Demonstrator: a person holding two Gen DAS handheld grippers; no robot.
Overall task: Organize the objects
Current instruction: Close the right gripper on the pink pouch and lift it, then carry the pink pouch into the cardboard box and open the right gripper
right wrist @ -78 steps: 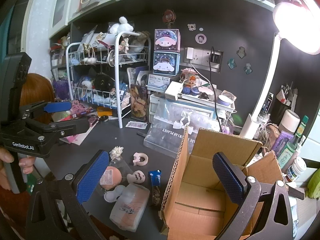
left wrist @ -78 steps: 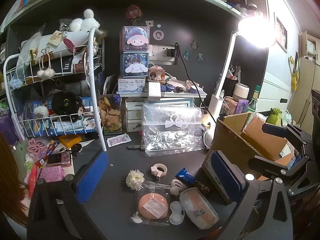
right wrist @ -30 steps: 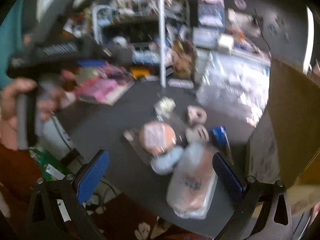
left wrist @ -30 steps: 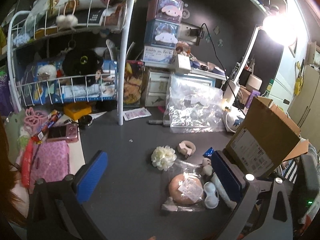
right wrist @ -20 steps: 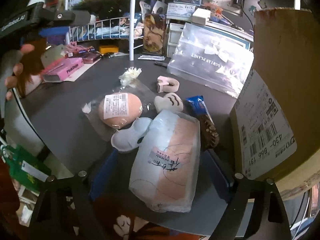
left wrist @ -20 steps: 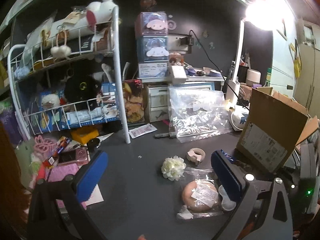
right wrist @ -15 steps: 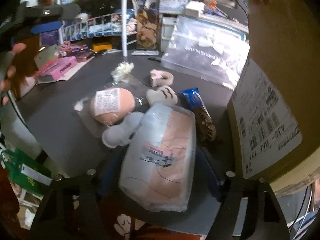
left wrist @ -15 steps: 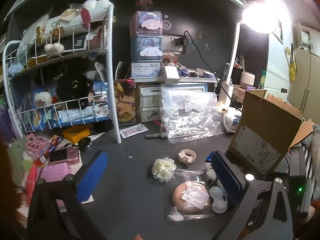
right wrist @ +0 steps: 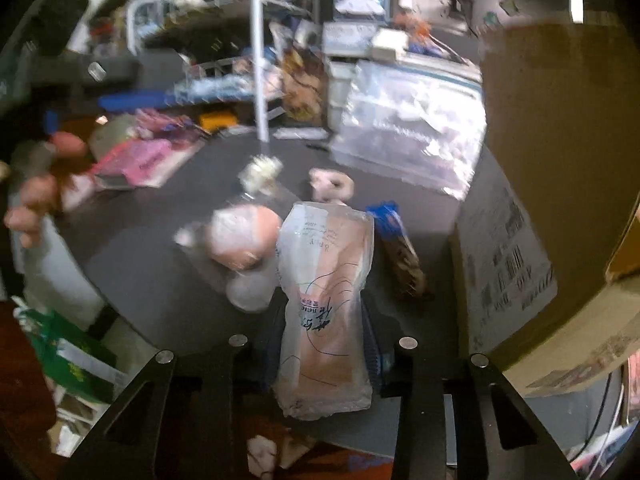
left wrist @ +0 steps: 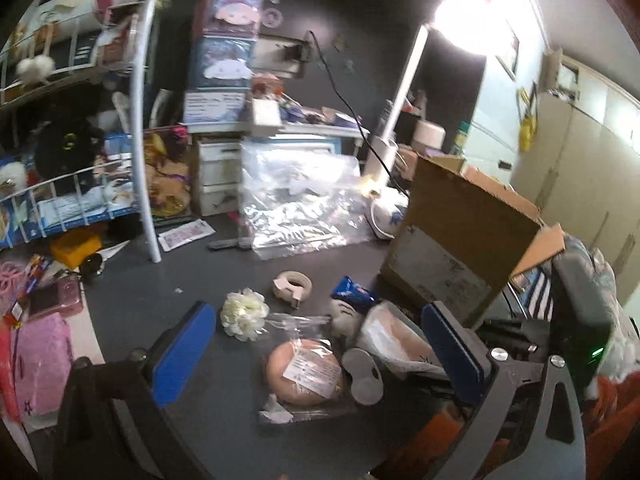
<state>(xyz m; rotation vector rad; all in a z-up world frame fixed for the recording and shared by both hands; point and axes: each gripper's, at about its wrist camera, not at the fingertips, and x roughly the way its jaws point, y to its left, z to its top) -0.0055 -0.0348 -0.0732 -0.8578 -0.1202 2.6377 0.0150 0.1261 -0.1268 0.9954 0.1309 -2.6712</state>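
My right gripper (right wrist: 324, 344) is shut on a pink item in a clear plastic bag (right wrist: 326, 300) and holds it just above the dark desk; the bag also shows in the left wrist view (left wrist: 394, 338). My left gripper (left wrist: 316, 354) is open and empty over a round peach puff in a clear packet (left wrist: 304, 372). Near it lie a white flower (left wrist: 245, 314), a tape roll (left wrist: 292, 284), a blue snack packet (left wrist: 352, 292) and a white spectacle-shaped case (left wrist: 362, 376). An open cardboard box (left wrist: 464, 248) stands at the right.
A white wire rack (left wrist: 80, 128) full of toys stands at the back left. A clear zip bag (left wrist: 300, 204) leans against small drawers. A desk lamp (left wrist: 460, 24) shines at the back right. A pink wallet (left wrist: 38, 360) lies at the left edge.
My right gripper has closed on the bagged pink item and lifted it off the desk. My left gripper has shifted a little, still open.
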